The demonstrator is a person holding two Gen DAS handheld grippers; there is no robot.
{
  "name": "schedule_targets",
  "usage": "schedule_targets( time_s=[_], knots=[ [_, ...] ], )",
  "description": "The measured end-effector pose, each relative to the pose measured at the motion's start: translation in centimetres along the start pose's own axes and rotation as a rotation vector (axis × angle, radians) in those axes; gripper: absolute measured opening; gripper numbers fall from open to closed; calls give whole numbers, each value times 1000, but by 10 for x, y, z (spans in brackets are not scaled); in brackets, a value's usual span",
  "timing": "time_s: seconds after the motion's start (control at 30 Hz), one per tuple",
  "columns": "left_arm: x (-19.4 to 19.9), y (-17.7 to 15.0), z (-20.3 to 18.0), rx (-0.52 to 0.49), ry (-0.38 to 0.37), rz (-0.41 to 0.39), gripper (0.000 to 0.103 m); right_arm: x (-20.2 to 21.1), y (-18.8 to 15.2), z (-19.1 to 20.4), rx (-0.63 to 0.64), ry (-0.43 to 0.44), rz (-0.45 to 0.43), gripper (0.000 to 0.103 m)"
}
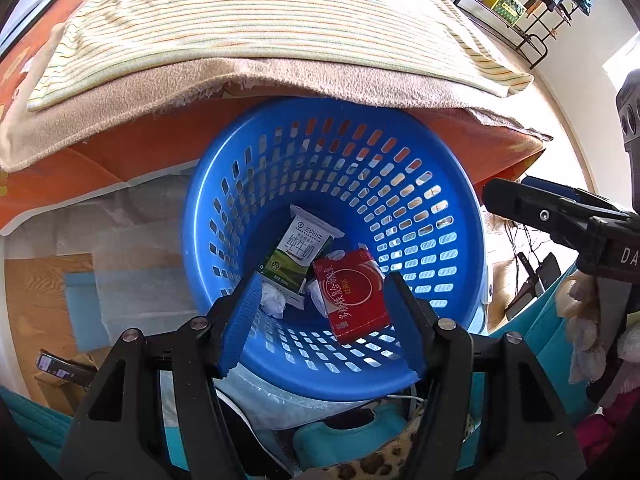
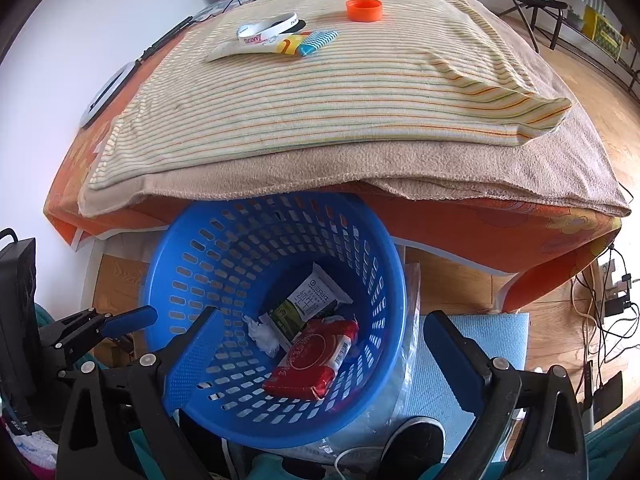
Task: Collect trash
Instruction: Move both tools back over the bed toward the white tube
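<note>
Hovering over the blue basket (image 1: 460, 216), both grippers point steeply down with nothing between their fingers. The left gripper (image 1: 320, 320) has its blue pads parted about halfway, and the right gripper (image 2: 320, 354) stands spread as wide as it seems to go. Down in the basket lie a white-and-green milk carton (image 1: 298, 252), a red tissue pack (image 1: 352, 294) and a crumpled white tissue (image 1: 272, 302), all resting on the perforated bottom, the pack leaning against the carton.

More trash waits up on the table: an orange bottle cap (image 2: 364, 9), a flattened wrapper with yellow and blue print (image 2: 304, 44) and a white paper band (image 2: 268, 28) lying across it. All of it looks light. The cap should be stiff and small, best pinched across its rim. The wrapper and band look thin and floppy, so I would expect them to slide on the cloth and need a pinch at an edge or a raised fold. The carton in the basket looks empty and would probably crush under a hard squeeze.

The table carries a striped towel (image 2: 320, 96) over a beige blanket (image 2: 500, 176), both soft and wrinkled, above an orange patterned tablecloth (image 2: 460, 236). The basket sits on the floor against the table edge, partly under the overhang. Wooden flooring, cables and a dark metal rack fill the room beyond.
</note>
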State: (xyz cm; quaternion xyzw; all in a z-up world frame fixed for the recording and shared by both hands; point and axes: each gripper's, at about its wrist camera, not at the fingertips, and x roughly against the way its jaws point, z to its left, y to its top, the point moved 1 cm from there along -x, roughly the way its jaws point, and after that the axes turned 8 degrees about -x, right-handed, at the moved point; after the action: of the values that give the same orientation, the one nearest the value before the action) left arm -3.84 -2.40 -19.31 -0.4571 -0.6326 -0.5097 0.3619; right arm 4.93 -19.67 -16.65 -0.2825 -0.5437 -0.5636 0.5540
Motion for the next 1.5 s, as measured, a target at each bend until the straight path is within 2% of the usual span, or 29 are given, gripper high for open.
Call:
schedule_targets(
  time_s=[0.53, 0.87, 1.17, 1.5],
  knots=[
    [31, 61, 12, -4, 2, -104, 65, 27, 44, -23, -83, 24, -112, 101],
    [47, 122, 26, -11, 35, -177, 65, 46, 79, -28, -39, 25, -253, 101],
    [49, 189, 42, -8, 46, -223, 65, 46, 132, -31, -37, 18, -282, 101],
    [19, 256, 66, 3, 66, -205, 44, 34, 200, -28, 14, 5, -312, 99]
  ],
)
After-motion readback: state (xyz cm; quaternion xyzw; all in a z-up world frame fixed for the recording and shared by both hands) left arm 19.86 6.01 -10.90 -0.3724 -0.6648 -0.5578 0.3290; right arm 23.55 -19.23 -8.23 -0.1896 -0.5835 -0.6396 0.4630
